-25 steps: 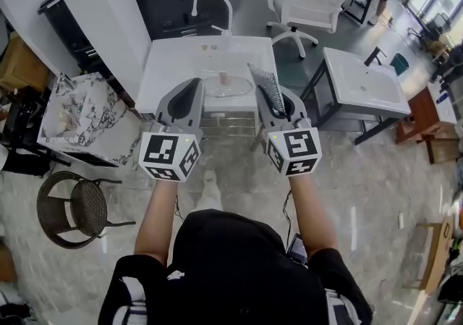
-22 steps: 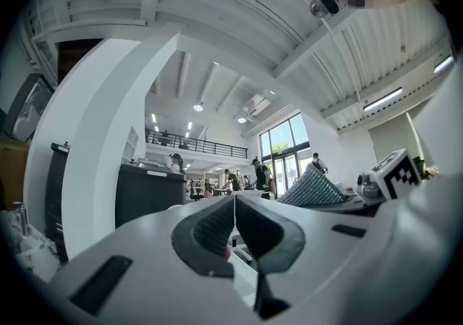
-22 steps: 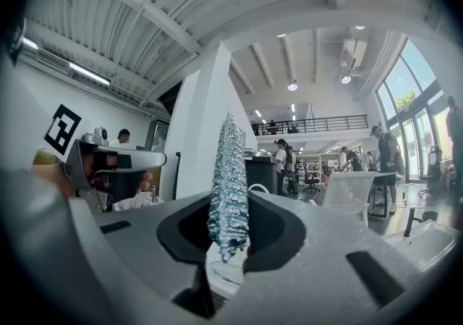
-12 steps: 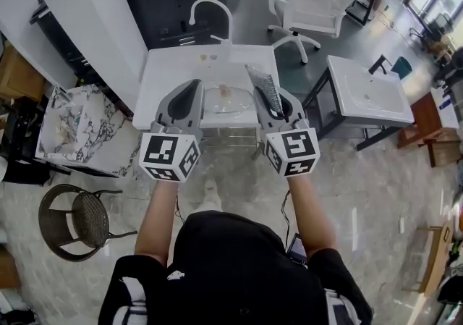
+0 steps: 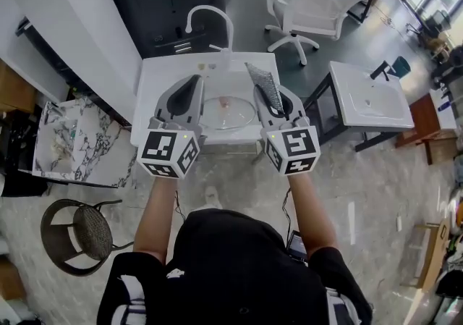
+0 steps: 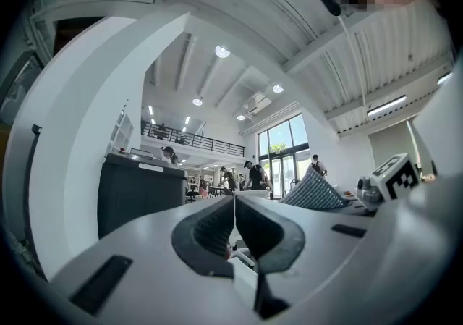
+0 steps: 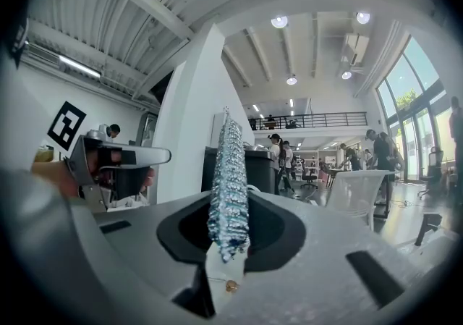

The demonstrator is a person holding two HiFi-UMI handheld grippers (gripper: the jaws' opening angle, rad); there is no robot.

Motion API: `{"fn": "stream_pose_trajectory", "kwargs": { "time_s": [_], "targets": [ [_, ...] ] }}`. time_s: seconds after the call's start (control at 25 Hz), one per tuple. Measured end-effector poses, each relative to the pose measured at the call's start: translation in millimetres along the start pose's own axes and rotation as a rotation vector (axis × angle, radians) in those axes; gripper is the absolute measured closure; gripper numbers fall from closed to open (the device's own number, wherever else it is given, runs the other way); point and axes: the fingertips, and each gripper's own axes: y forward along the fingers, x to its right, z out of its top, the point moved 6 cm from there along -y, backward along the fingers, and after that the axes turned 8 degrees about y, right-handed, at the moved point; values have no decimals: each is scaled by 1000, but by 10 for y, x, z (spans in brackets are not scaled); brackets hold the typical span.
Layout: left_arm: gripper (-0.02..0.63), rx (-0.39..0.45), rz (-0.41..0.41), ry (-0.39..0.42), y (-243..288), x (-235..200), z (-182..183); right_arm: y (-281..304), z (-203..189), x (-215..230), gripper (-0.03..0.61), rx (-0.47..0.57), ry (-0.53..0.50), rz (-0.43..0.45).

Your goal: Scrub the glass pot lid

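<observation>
Approach step; scrubbing not begun.
- Glass pot lid [image 5: 230, 112]: lies on white sink counter [image 5: 155, 81], frame centre, below faucet [image 5: 210, 16], between both grippers in head view.
- Left gripper [image 5: 191, 86]: jaws pressed together, nothing between.
- Right gripper [image 5: 278, 103]: pinching silvery mesh scouring pad [image 5: 262, 79], pad standing edge-up.
- Judgement: neither gripper appears to touch lid.
- Next move calls for: left jaws spread, steady lid at rim; right tilts pad flat onto glass. Light strokes, since lid likely slides on wet counter.
</observation>
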Motion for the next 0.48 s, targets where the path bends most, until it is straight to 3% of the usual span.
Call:
{"fn": "stream_pose_trajectory", "kwargs": {
  "time_s": [0.48],
  "targets": [
    [609,-27,-64,-40,712,-734,-269,951,-51,152,511,-49,25,-49]
  ]
}}
